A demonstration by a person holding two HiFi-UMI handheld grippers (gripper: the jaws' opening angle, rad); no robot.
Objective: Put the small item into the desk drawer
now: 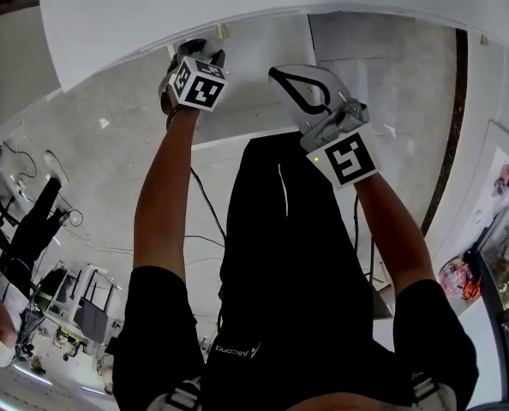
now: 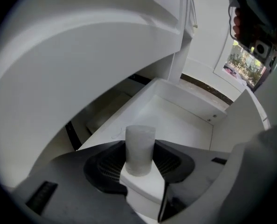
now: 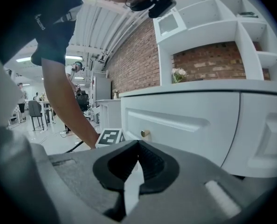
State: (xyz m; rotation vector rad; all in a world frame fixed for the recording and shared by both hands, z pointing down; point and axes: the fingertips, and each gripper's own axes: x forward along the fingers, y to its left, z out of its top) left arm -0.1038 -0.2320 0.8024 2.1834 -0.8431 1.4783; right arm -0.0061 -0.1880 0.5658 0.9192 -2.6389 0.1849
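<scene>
Left gripper view: item [image 2: 140,148] gripped over the open drawer [image 2: 176,120], not yet released.

The item, a small pale cylinder, stands upright between the left tool's [image 1: 196,54] jaws, which press on it from both sides. The drawer's bare floor lies beyond it, so by my judgement carriage is nearly complete; lowering and release remain. The right tool [image 3: 139,142] has its jaws together, holding nothing. Only the right gripper view shows the drawer front and its knob [image 3: 145,133]. The head view shows both arms reaching under the tabletop [image 1: 237,7], but neither item nor drawer interior.
</scene>
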